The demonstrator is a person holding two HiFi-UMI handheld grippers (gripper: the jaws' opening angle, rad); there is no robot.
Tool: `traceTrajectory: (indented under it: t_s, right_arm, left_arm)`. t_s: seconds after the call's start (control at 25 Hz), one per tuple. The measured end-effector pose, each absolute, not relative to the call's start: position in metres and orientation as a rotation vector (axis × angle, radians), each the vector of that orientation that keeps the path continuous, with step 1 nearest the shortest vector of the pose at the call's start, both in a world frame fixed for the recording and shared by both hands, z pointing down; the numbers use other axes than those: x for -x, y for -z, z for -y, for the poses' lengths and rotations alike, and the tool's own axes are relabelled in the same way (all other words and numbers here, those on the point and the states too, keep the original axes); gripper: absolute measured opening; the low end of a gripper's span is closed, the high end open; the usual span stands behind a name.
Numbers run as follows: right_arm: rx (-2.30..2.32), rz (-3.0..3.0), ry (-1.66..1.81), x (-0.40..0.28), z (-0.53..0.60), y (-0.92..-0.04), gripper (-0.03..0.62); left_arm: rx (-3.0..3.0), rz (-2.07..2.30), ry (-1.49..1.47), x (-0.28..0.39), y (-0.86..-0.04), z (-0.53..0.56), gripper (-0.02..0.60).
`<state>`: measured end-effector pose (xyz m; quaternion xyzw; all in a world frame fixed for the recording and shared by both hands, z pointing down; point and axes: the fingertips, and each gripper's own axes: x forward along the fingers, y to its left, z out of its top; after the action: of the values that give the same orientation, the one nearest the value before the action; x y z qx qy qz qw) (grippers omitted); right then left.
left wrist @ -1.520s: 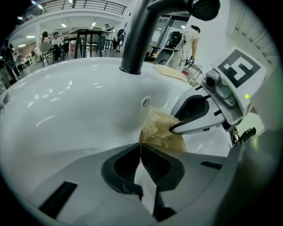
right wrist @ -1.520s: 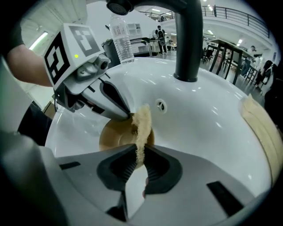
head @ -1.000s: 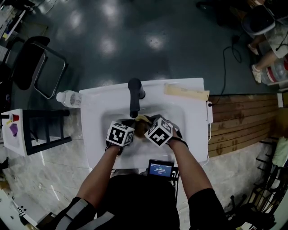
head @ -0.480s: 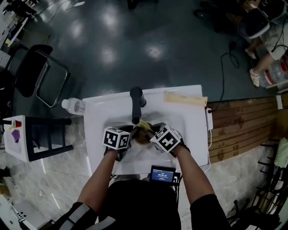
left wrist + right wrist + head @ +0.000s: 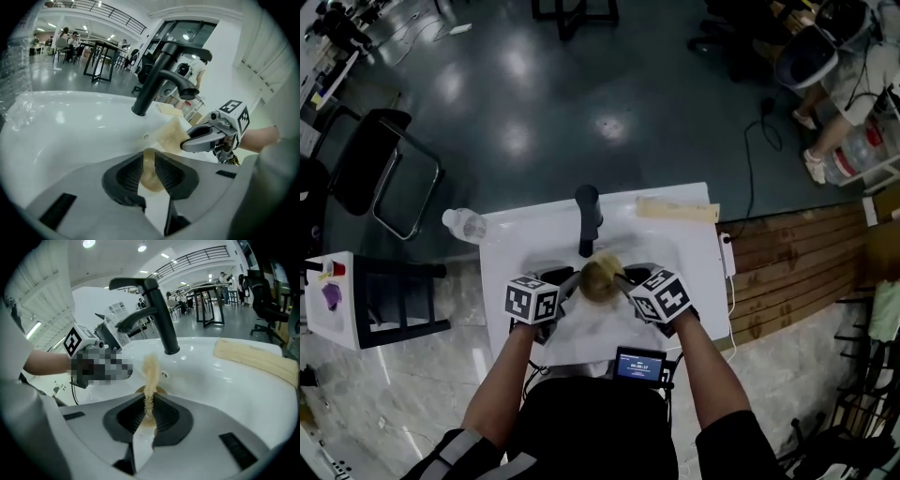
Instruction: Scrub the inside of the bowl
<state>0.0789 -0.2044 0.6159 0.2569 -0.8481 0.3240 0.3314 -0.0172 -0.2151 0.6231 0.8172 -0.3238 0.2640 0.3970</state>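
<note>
The small tan round bowl [image 5: 600, 281] sits mid-basin in the white sink [image 5: 680, 239]. The left gripper [image 5: 149, 161] is opening its fingers around the bowl's rim, while the right gripper [image 5: 149, 404] pinches a pale yellow scrub pad [image 5: 150, 367]. Steadying the rim again before circling the pad inside would probably stop skidding.

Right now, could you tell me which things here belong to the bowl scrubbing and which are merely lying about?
Job: bowl; scrubbing pad in the right gripper; left gripper, jaws opening around the bowl's edge; sink.
Lying about: plastic bottle; tan strip behind the basin; small screen.
</note>
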Motion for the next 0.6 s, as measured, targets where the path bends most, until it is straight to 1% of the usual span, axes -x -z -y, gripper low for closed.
traceTrajectory:
  t_s: [0.08,0.12,0.16,0.24,0.6]
  right_arm:
    - [-0.744,2.237,-0.854,-0.083,0.203,-0.603,0.041]
    - [-0.778,2.248,-0.855,-0.084,0.201,-0.595,0.041]
    - [-0.811,2.260,-0.856,-0.084,0.199,-0.588,0.041]
    - [-0.870,2.284,-0.864,-0.084,0.192,-0.573,0.041]
    - [-1.014,2.357,-0.851,-0.083,0.159,-0.526,0.041]
  left_arm:
    - [-2.127,0.813,-0.617,0.018,-0.608,0.216,0.075]
    - [-2.156,0.812,-0.590,0.019,-0.600,0.215,0.058]
    - [-2.184,0.812,-0.563,0.020,-0.592,0.214,0.024]
    - [-2.231,0.807,-0.510,0.023,-0.578,0.209,0.004]
    - [-2.390,0.641,-0.305,0.016,-0.526,0.167,0.003]
